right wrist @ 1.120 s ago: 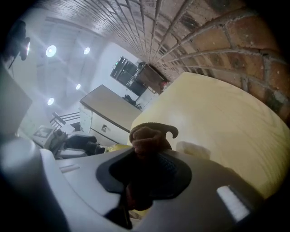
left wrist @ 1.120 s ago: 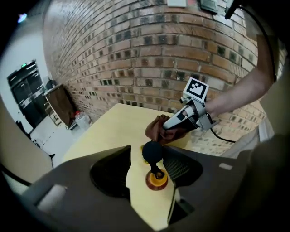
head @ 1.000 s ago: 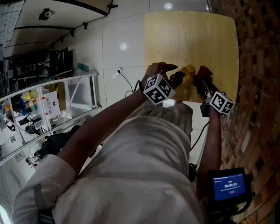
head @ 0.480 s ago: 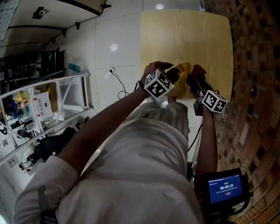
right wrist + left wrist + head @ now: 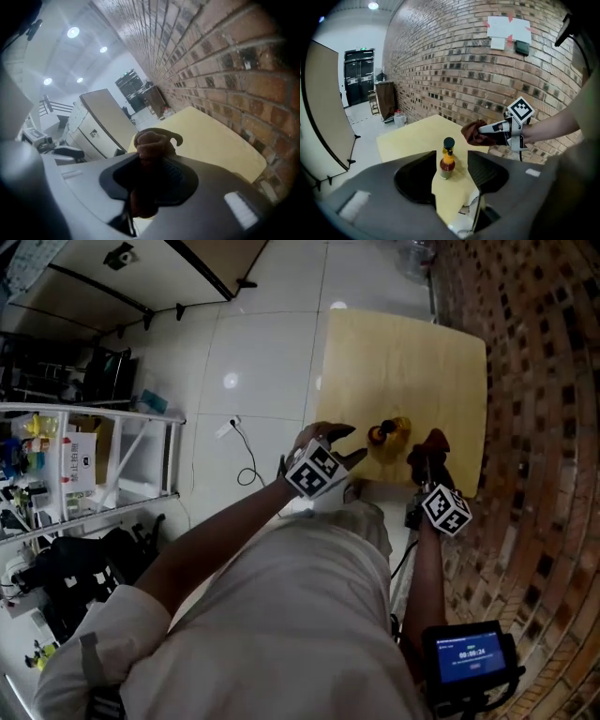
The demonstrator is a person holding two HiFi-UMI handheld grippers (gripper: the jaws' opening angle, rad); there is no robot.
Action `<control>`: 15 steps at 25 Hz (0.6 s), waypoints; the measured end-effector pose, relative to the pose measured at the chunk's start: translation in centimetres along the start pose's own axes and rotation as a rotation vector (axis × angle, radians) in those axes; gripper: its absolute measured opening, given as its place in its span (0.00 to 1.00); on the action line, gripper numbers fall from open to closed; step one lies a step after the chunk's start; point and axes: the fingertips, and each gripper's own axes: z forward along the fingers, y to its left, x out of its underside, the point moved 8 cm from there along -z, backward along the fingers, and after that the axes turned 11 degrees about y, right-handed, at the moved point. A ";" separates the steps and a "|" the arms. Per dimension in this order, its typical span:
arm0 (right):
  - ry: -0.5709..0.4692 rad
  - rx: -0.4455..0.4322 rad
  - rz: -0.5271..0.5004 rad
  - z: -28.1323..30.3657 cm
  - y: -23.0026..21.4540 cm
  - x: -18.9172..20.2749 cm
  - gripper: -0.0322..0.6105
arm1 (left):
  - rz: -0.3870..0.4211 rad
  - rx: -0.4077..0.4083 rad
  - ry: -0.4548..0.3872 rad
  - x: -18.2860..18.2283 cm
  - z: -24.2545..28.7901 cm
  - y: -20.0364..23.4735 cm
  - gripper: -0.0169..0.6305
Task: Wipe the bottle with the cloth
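The left gripper [image 5: 346, 444] is seen with its jaws spread apart and nothing clasped in them. In its own view a small sauce bottle [image 5: 447, 161] is framed in the gap between the jaw tips. The head view shows it standing a little ahead of them, near but not touched. The bottle is upright, with a black cap, a yellow neck and orange-red contents. It stands near the person's edge of a pale yellow wooden table [image 5: 412, 352].

The right gripper [image 5: 150, 161] is clenched on a cloth [image 5: 152, 140], brown and bunched, with a wad pushed out past the jaw tips. It is held just off to the right of the bottle, raised above the table and apart from it. A brick wall [image 5: 454, 61] runs along the far side of the table.

The bottle is judged to be light, rigid and smooth-sided, so it is likely to be slippery. Being tall and narrow, it is likely to be tipped or slid by a sideways push from the cloth. It is best taken round the wider lower body, below the neck, where the pads can be set flat on both sides. Whether it is glass or plastic cannot be told, so a moderate squeeze is advised. The cloth is soft and limp and needs no change of grip.
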 end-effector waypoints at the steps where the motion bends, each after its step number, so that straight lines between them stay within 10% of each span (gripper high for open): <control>1: -0.016 0.013 -0.008 -1.1 0.9 0.6 0.19 | -0.008 0.002 -0.008 1.2 -1.5 -0.3 0.38; 9: -0.069 0.124 -0.409 -6.9 10.3 2.4 0.19 | -0.122 -0.041 -0.153 10.0 -12.6 -0.2 0.34; 15: -0.157 0.098 -0.460 -11.7 17.3 6.7 0.19 | -0.294 -0.042 -0.249 18.6 -17.5 -2.3 0.30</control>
